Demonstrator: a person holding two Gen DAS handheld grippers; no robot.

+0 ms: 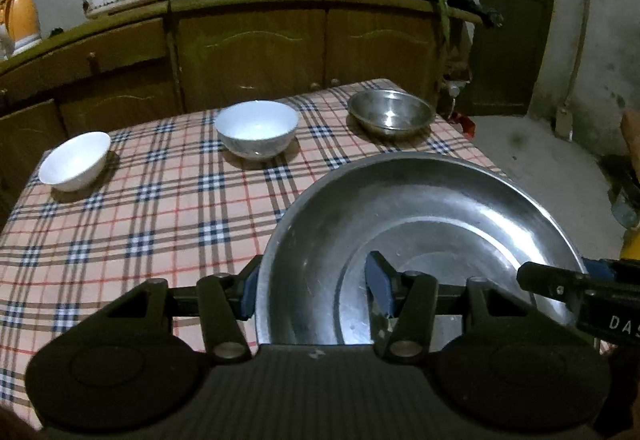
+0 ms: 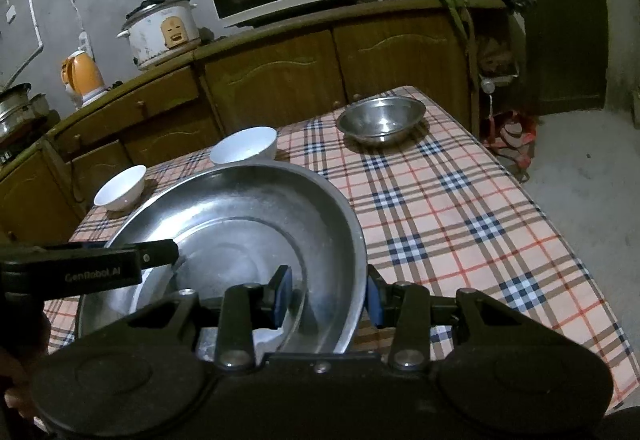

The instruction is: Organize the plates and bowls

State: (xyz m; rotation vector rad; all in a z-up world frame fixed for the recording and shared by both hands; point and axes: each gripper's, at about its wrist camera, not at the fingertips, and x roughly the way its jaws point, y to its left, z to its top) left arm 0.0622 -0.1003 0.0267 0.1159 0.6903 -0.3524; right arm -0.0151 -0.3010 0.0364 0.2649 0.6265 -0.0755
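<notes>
Gripping the big steel basin (image 1: 420,240) by its left rim, my left gripper (image 1: 316,294) tilts downward over the checked tablecloth (image 1: 140,207), one pad inside and one outside, with three smaller bowls beyond. From the right wrist, my right gripper (image 2: 328,298) clamps the basin's (image 2: 240,224) right rim likewise, angled down, the basin raised above the cloth.

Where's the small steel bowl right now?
The small steel bowl sits at the far right corner of the checked table, right of the larger white bowl, in both wrist views.
</notes>
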